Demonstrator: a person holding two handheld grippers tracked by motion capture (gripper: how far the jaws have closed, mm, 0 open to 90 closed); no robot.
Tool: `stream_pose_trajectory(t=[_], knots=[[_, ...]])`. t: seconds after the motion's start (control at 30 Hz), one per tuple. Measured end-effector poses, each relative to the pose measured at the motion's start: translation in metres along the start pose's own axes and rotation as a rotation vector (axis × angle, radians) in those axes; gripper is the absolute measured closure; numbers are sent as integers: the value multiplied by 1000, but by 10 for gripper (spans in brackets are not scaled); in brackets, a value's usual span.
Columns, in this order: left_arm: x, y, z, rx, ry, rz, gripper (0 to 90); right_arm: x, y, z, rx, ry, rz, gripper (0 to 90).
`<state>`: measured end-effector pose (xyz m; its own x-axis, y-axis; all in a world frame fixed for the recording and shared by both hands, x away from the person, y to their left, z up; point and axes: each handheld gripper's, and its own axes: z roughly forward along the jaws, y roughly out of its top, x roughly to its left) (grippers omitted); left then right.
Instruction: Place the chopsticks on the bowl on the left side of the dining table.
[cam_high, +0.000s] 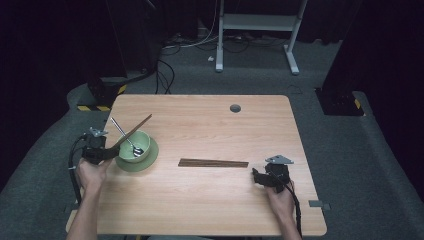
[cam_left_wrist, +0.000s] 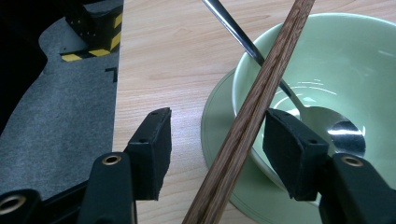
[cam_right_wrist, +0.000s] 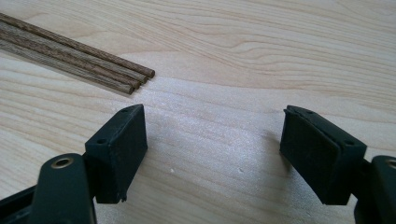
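A slim, dark-grained wooden chopstick pair is leaned across the smooth green bowl, between the released left gripper. The right gripper is spread over bare table.

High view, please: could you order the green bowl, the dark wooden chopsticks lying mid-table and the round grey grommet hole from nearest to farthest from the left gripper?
1. Green bowl, beside the left gripper.
2. Dark wooden chopsticks, lying mid-table.
3. Round grey grommet hole, by the far edge.
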<state>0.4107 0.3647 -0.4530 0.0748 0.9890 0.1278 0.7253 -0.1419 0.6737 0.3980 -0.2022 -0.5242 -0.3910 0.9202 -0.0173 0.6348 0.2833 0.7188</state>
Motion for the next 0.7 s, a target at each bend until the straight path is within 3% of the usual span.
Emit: stream_pose_trajectory(t=[0.37, 0.7], knots=[[-1, 8, 6, 10, 17, 13, 407, 0, 0, 0, 0, -1, 2, 225], [0, 11, 3, -24, -33, -15, 384, 0, 0, 0, 0, -1, 2, 225]])
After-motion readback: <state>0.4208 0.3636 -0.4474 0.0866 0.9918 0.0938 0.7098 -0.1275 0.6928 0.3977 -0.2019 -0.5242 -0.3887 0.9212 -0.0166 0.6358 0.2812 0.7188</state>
